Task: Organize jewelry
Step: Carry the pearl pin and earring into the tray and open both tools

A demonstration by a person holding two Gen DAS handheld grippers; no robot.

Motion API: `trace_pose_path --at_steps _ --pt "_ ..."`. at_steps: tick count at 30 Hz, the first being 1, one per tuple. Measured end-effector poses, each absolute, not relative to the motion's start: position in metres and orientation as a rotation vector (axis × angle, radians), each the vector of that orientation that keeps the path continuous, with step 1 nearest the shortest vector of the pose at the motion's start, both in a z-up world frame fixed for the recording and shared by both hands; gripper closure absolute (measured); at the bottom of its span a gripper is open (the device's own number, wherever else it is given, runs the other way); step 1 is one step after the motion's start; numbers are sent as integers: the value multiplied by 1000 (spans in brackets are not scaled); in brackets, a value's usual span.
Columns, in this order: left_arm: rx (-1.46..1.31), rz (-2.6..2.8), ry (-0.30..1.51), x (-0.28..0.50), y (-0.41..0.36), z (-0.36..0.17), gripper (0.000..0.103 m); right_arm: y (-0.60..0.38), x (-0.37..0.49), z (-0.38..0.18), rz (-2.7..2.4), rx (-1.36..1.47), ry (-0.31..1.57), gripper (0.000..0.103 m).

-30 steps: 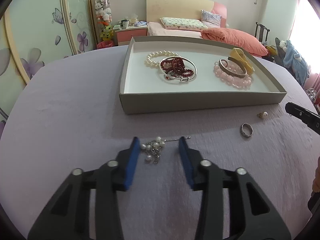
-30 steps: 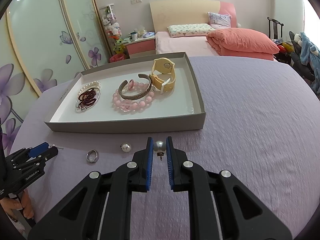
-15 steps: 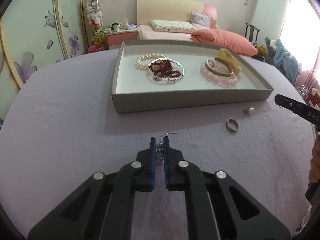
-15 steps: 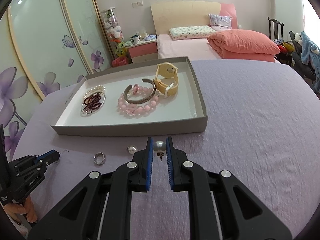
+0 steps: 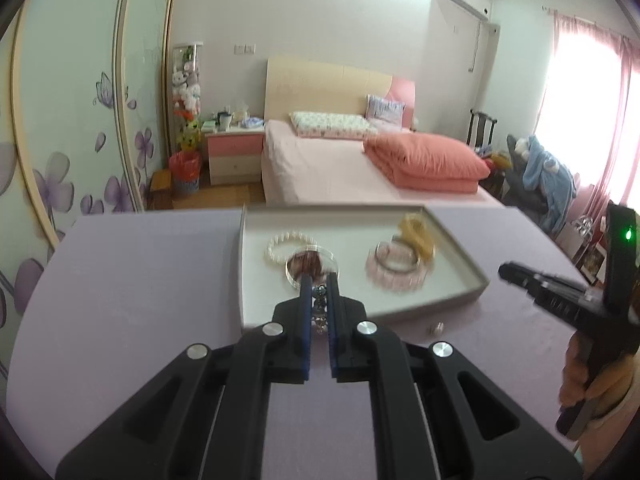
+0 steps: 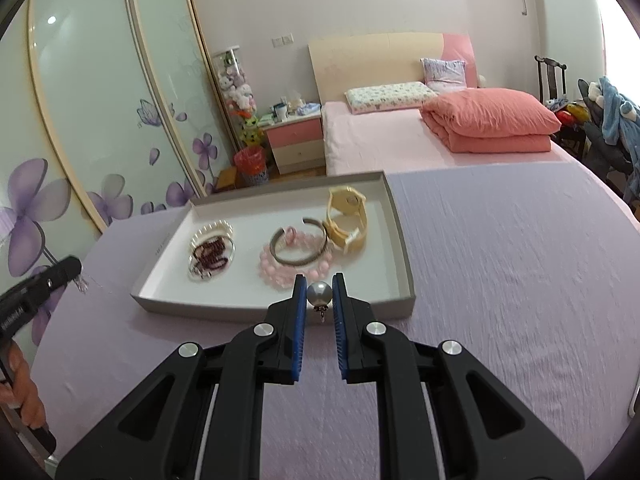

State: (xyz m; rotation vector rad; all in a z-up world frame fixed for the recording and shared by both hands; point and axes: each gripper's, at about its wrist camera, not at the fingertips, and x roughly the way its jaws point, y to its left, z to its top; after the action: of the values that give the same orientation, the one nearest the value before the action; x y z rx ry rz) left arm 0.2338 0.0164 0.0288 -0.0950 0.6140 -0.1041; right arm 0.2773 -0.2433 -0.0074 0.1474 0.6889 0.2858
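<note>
The left gripper (image 5: 319, 282), low centre of its own view, is pinching a small dangly cluster of pearl beads on a thin chain (image 5: 319, 307) between its blue pads — the jaws are pressed right in on it, and the cluster is hanging in front of the near wall of the shallow grey cardboard tray (image 5: 242, 276). It's blurry there, so details of the piece are hard to make out.

The right gripper (image 6: 319, 283) is doing the same kind of thing: clamping a single round grey-white pearl earring (image 6: 319, 294), with its little metal post poking down below the pads, again over the tray's near edge.

Inside the tray, middle of the frame, a white pearl bracelet (image 6: 211, 231) and a dark red bead string (image 6: 209, 258) are lying at the left, a pink bead bracelet (image 6: 294, 269) with a silver open cuff (image 6: 298, 245) on it in the middle, and a yellow wristwatch (image 6: 346, 219) at the right. Everything's sitting on a lilac tablecloth (image 6: 500, 272) — one small pearl stud (image 5: 437, 327) is lying loose on it just below the tray's right end in the left view.
</note>
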Motion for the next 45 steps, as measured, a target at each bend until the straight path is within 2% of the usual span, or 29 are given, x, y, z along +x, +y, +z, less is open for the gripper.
trace_pose_path --at_steps 11,38,40,41,43,45 --pt "-97 -102 594 287 1 43 95 -234 300 6 311 145 646 89" --pt "-130 -85 720 361 -5 -23 94 -227 335 -25 292 133 707 89" --pt "-133 -82 718 361 -3 -22 88 -227 335 -25 290 130 709 89" --pt "-134 -79 717 360 -2 -22 77 -227 336 -25 290 130 710 89" --pt "-139 -63 706 357 2 -21 64 -227 335 -25 291 129 708 89" --pt "-138 -51 697 352 7 -19 60 -225 336 -24 292 126 706 89"
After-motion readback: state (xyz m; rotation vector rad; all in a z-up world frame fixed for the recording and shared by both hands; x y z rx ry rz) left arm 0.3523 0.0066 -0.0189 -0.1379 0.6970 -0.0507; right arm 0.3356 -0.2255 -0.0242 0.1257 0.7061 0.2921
